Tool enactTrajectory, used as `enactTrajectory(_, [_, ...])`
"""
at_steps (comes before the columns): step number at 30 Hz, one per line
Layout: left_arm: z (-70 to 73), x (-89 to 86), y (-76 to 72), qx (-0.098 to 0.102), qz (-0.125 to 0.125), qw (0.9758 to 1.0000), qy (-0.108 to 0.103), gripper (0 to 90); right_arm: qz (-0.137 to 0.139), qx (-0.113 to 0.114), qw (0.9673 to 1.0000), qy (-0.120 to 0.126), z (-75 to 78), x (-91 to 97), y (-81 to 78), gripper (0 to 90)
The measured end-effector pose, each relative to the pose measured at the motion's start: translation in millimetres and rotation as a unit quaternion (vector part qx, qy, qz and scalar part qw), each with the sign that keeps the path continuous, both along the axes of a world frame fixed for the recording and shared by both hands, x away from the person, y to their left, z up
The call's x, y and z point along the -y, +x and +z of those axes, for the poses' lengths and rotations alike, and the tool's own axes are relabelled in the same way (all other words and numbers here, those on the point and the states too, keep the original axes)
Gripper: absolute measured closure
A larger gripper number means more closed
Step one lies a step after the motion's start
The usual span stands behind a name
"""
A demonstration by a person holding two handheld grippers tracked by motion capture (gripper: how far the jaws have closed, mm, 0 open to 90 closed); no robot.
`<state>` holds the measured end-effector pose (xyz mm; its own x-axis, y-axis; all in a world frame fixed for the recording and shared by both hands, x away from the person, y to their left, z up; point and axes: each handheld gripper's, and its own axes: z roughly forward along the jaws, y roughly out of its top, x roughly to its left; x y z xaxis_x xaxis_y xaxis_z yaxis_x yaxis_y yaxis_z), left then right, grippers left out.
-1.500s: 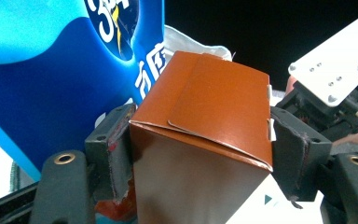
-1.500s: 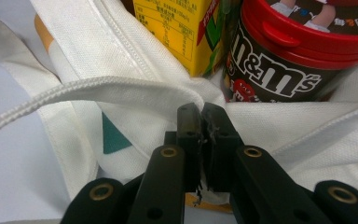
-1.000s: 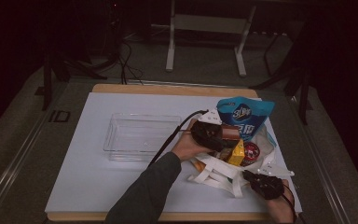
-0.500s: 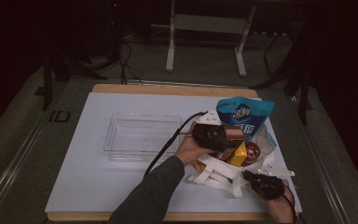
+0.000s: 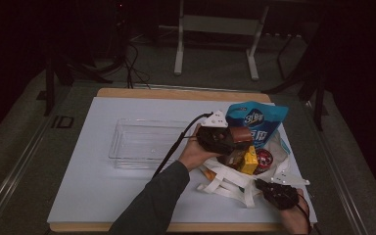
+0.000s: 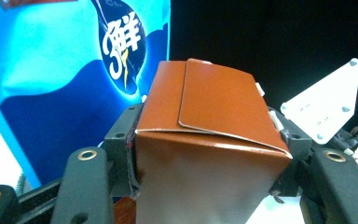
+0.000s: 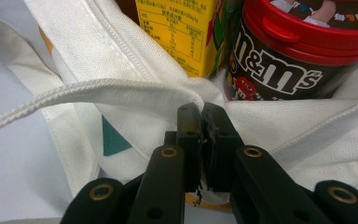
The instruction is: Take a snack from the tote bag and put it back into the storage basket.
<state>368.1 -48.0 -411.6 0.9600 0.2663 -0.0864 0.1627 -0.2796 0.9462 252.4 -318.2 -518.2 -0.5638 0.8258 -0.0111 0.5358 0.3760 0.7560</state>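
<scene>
Jaws of the left gripper (image 6: 205, 154), just closing, clamp a smooth brown carton (image 6: 209, 140) above the white canvas bag (image 5: 225, 178) on the table's right, while the right gripper (image 7: 200, 121) pinches the bag's stitched hem beside a glossy red-lidded tub (image 7: 289, 60).

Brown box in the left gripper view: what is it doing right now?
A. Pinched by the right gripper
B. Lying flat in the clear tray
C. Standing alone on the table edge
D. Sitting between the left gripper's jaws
D. The brown box sits squarely between the two black jaws of the left gripper, whose pads press its sides, with the blue bag behind it; the jaws have just been closing on it.
</scene>
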Motion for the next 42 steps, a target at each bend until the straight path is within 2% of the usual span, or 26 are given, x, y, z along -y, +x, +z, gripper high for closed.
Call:
enactTrajectory(5, [9.4, -5.4, -1.4, 0.008, 0.002, 0.9999, -0.009, 41.8, 0.0, 0.0, 1.0, 0.001, -0.1, 0.0, 0.1, 85.9])
enactTrajectory(15, [26.5, -17.8, -0.3, 0.006, 0.016, 0.9993, -0.034, 42.3, -0.001, -0.001, 1.0, 0.001, -0.1, -0.1, 0.2, 85.9])
enactTrajectory(20, [34.8, -21.7, -2.2, 0.013, 0.014, 0.9991, -0.039, 42.3, 0.0, 0.0, 1.0, 0.002, -0.3, 0.3, 0.3, 85.9])
enactTrajectory(25, [43.7, -30.5, -3.1, 0.008, 0.014, 0.9985, -0.053, 42.4, 0.0, 0.0, 1.0, 0.003, -0.5, 0.5, 0.3, 85.9])
enactTrajectory(33, [53.2, -42.4, -4.7, 0.007, 0.014, 0.9983, -0.055, 42.4, 0.0, -0.001, 1.0, 0.003, -0.6, 0.4, 0.2, 85.9])
enactTrajectory(42, [61.7, -51.1, -10.6, 0.007, 0.003, 0.998, -0.062, 42.4, -0.001, 0.0, 1.0, 0.005, -1.0, 0.4, 0.1, 85.9])
